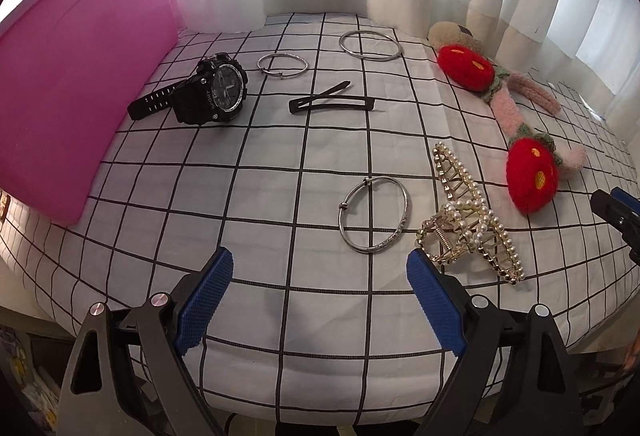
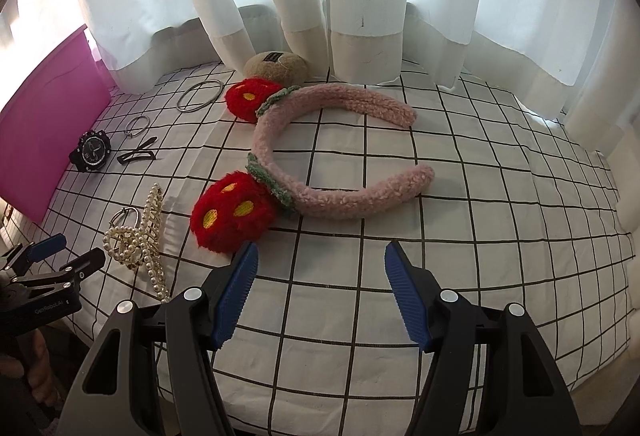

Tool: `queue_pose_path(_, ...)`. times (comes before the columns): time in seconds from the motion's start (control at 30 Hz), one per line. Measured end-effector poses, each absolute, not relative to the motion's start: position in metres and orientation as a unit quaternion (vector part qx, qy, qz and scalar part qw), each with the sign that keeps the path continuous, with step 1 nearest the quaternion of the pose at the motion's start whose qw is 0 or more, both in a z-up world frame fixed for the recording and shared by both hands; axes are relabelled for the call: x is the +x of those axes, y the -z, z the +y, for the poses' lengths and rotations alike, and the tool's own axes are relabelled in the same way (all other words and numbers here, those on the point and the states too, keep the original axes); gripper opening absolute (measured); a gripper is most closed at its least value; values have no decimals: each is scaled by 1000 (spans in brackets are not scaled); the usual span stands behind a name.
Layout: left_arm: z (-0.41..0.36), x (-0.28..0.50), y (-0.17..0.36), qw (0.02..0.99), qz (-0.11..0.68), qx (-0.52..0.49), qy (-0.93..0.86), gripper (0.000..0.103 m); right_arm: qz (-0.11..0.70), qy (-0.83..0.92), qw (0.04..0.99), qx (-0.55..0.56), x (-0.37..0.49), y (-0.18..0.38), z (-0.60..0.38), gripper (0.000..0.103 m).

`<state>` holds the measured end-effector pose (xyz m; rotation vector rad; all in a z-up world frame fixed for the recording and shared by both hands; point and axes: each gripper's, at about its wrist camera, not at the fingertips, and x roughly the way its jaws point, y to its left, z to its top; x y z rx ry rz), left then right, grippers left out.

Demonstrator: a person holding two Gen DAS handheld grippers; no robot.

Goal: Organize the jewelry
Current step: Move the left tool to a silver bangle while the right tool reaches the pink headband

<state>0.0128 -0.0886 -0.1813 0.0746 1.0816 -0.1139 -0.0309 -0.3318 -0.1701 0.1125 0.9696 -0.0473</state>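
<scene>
Your left gripper stood released, gripping nothing; just beyond it lay a silver bangle, with a pearl hair claw to its right. Far left: black watch. Your right gripper was likewise released, near the pink headband.

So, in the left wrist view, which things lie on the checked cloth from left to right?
pink box → black watch → black hair clip → pearl claw clip → strawberry headband
</scene>
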Motion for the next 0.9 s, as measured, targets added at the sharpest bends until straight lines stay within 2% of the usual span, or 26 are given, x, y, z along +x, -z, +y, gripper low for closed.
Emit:
queue_pose_path(0.4, -103, 21, 200, 869, 489, 45, 61, 89, 444, 14, 895, 53, -23, 185, -335, 63)
queue_pose_path(0.63, -105, 31, 203, 877, 477, 28, 53, 94, 427, 16, 904, 25, -9, 185, -335, 63)
queue_pose_path(0.9, -109, 30, 205, 884, 465, 21, 42, 96, 421, -10, 907, -30, 13, 180, -329, 63)
